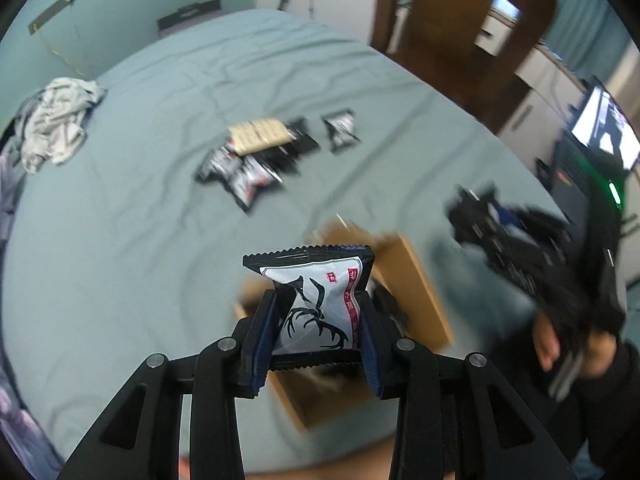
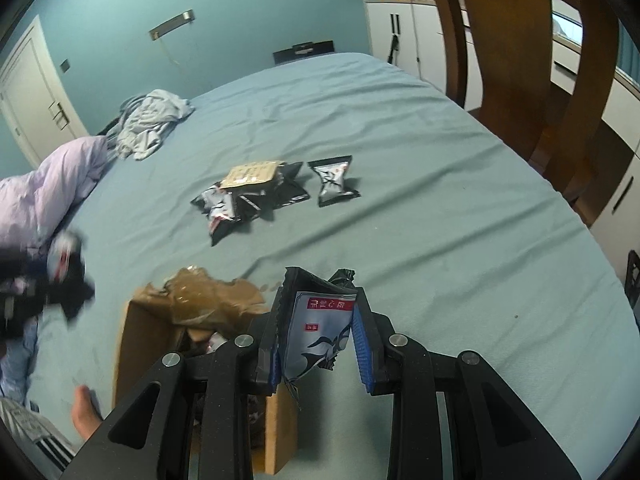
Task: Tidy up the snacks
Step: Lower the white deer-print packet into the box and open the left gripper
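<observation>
L wrist: L gripper [image 1: 318, 334] clamped on 1 snack pack [image 1: 316, 304], pads pinching both sides, held above open box [image 1: 416, 280] on bed [image 1: 140, 240]. Pile of packs [image 1: 256, 156] farther up the sheet, 1 lone pack [image 1: 341, 130] beside it.

R wrist: R gripper [image 2: 316, 338] partly closed on pack [image 2: 320, 332], just right of box [image 2: 140, 336]. Pile [image 2: 252, 192] and lone pack [image 2: 334, 182] lie beyond.

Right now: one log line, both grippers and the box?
left gripper: shut on packet | right gripper: shut on second packet | box: open, packets inside | pile: on bed
</observation>
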`<action>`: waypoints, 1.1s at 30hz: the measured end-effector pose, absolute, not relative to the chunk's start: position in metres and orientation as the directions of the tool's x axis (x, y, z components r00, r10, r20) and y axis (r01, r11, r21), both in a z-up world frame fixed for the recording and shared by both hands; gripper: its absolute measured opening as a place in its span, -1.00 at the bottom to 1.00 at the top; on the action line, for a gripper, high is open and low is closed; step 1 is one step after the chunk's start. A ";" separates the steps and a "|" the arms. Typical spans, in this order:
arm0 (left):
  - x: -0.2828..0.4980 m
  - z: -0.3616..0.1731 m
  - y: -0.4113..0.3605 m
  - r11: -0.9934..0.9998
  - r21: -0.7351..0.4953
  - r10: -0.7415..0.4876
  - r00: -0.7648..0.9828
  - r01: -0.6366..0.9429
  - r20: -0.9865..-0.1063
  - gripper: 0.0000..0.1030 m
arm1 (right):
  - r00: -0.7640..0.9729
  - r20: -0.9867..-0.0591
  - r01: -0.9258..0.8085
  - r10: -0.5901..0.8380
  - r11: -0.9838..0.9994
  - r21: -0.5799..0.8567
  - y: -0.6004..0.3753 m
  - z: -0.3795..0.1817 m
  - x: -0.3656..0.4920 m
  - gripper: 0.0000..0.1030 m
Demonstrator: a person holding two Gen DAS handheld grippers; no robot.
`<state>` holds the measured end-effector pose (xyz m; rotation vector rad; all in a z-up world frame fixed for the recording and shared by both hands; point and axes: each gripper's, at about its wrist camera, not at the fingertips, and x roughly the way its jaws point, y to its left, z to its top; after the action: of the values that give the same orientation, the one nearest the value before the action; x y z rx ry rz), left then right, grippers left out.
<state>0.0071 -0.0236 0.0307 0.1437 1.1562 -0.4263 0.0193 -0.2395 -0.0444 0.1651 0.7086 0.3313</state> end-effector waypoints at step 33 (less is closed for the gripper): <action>-0.017 -0.042 -0.030 0.937 0.055 -0.071 0.340 0.345 -0.938 0.61 | 0.608 -0.707 -0.376 0.362 0.915 0.145 -0.199 -0.051 0.006 -0.47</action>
<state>-0.0167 -0.0296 -0.0424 0.2620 1.1968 -0.2746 0.0056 -0.1989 -0.0512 -0.0188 0.8125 0.4260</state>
